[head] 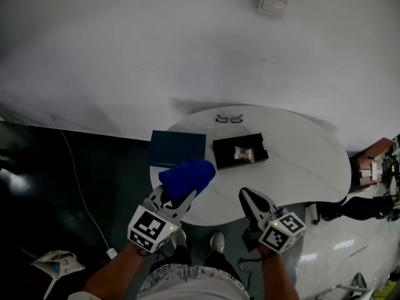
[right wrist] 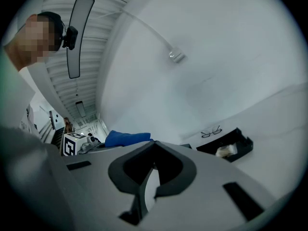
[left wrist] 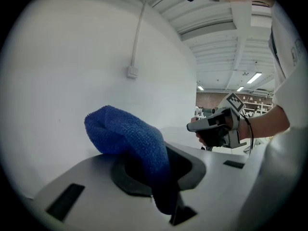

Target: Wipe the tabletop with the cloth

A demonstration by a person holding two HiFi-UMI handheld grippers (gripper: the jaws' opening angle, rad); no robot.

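Head view: left gripper (head: 186,200) clamped a fold of the blue microfibre cloth (head: 187,175), likely soft and light, over the round white tabletop's (head: 300,161) near-left edge; right gripper (head: 245,194) sat closed, empty.

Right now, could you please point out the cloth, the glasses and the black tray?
cloth (head: 187,177), head view, middle of the bunched blue fabric.
glasses (head: 229,118), head view, bridge between the lenses.
black tray (head: 225,152), head view, bare floor at its left end.

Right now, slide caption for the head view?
Left gripper grips blue cloth by the white table's near edge; right gripper empty alongside.
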